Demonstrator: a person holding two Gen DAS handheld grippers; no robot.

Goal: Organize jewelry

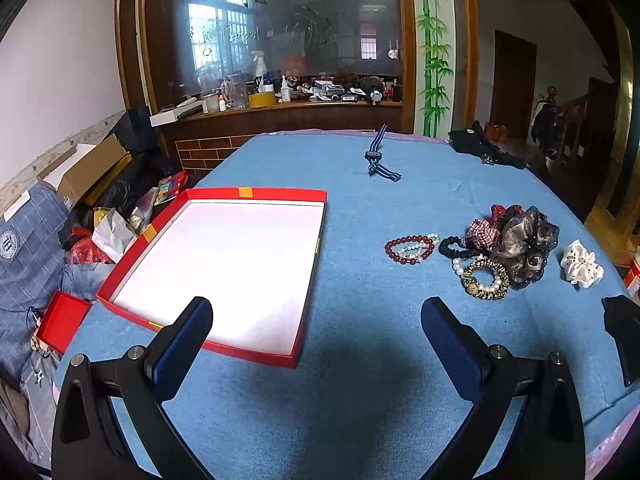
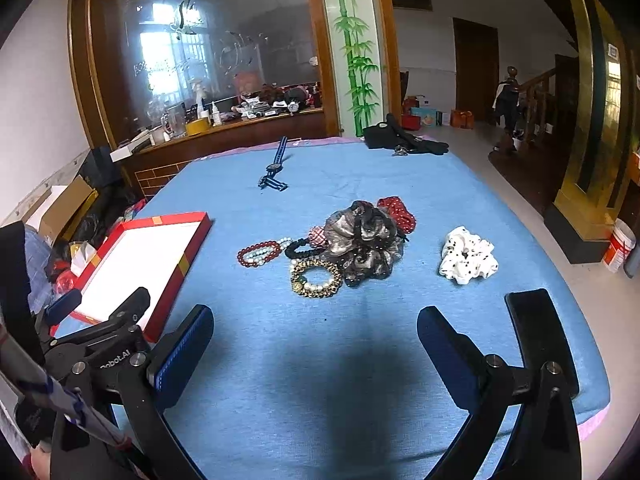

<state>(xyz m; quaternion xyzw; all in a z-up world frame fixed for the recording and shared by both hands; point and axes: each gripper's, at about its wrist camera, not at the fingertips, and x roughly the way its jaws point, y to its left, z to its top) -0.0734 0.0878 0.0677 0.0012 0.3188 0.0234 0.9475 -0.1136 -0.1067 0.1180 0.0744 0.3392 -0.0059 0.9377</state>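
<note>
A shallow red box with a white inside lies on the blue cloth, left of centre. To its right sits the jewelry heap: a red bead bracelet over a pale bead one, a gold and pearl bracelet, a black hair tie, and a grey gauze scrunchie. A white dotted scrunchie lies apart on the right. A striped-strap watch lies farther back. My left gripper hovers open at the box's near corner. My right gripper hangs open in front of the heap, holding nothing.
A black flat object lies by my right gripper's right finger. Dark gloves or cloth rest at the table's far edge. Boxes, bags and clothing crowd the floor to the left. A wooden counter with bottles stands behind.
</note>
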